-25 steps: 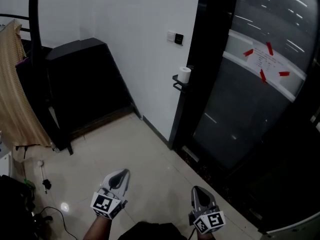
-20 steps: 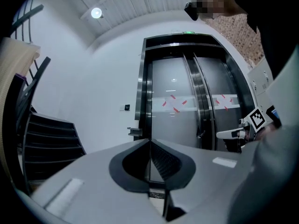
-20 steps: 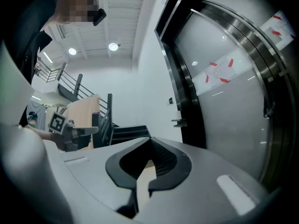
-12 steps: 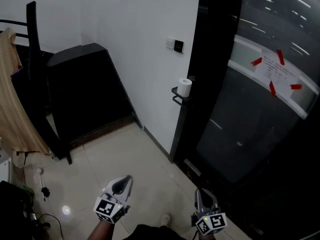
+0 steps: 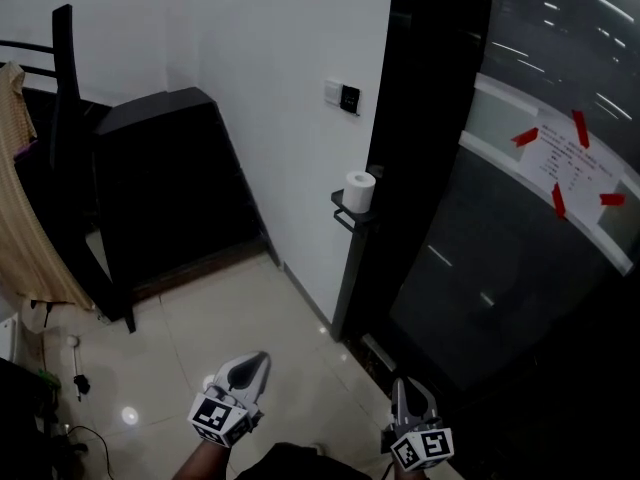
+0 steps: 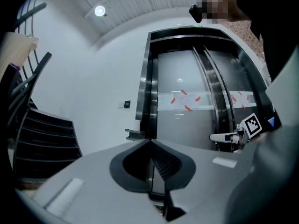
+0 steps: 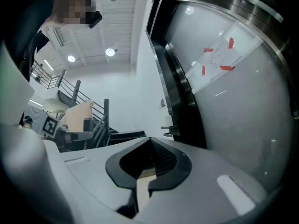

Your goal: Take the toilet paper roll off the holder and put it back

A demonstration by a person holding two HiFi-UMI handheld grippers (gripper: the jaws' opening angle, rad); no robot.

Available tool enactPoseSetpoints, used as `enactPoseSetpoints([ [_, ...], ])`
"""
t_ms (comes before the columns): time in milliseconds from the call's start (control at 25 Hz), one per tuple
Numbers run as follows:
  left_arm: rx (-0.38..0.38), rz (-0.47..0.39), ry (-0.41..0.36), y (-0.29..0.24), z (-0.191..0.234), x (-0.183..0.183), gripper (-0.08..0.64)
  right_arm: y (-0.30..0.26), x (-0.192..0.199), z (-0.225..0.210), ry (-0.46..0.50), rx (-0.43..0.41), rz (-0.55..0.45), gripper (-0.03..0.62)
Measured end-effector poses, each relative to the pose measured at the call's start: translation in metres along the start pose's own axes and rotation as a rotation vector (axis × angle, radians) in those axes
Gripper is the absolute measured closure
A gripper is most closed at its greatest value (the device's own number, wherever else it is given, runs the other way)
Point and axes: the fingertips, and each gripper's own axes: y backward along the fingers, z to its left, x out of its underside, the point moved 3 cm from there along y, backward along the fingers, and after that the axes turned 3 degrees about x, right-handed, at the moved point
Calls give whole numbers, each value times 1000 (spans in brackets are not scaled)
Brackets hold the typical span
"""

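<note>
Toilet paper roll (image 5: 359, 190) stands upright on its black holder (image 5: 342, 212), well apart from both grippers. Left gripper (image 5: 256, 360) and right gripper (image 5: 404, 384): jaws pressed together, holding nothing.

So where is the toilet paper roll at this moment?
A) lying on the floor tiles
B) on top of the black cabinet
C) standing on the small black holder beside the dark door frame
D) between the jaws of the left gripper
C: the toilet paper roll stands upright on the holder, while the left gripper and right gripper are well apart from it, shut on nothing.
</note>
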Motion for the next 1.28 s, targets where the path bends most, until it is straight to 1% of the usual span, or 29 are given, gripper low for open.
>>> enactPoseSetpoints([
  [200, -43, 9, 27, -26, 0, -2, 554, -12, 0, -27, 2, -11, 27, 578],
  [360, -50, 11, 27, -42, -2, 2, 554, -22, 4, -52, -12, 10, 50, 578],
  [520, -52, 35, 37, -51, 5, 14, 554, -37, 11, -56, -2, -2, 86, 578],
  [600, -64, 43, 54, -58, 13, 22, 554, -49, 17, -58, -3, -11, 103, 578],
  [720, -68, 64, 54, -72, 31, 38, 554, -68, 23, -61, 1, -7, 117, 578],
  [880, -21, 78, 42, -108, 55, 45, 554, -96, 25, -74, 6, 47, 117, 578],
  [1000, 16, 70, 42, -143, 75, 38, 554, -122, 18, -80, 23, 77, 108, 578],
  [1200, 98, 53, 20, -204, 103, 23, 554, -168, 10, -100, 14, 130, 89, 578],
  [1280, 117, 52, 3, -221, 117, 21, 554, -188, 7, -103, 14, 142, 75, 578],
])
